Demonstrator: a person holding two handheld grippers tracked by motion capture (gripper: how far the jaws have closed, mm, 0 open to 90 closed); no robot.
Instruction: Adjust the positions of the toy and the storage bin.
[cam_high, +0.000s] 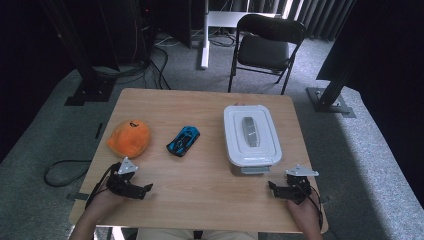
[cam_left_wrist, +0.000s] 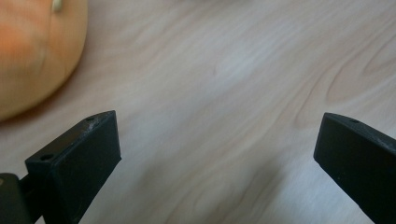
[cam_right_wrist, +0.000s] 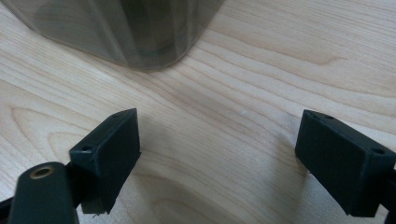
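Left tool (cam_high: 146, 190), right tool (cam_high: 272, 187): both gaping, empty, near surface (cam_high: 200, 190) front edge; orange plush (cam_high: 129, 138) near left tool; lidded box (cam_high: 251, 137) near right.

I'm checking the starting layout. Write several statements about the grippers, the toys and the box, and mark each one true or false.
1. The left gripper holds the orange plush toy. False: its jaws are open and empty, above bare table.
2. The white lid is on the storage box. True.
3. The blue toy car lies between the plush toy and the box. True.
4. The right gripper is shut. False: its jaws stand wide apart.
5. The car sits on the box lid. False: it lies on the table.
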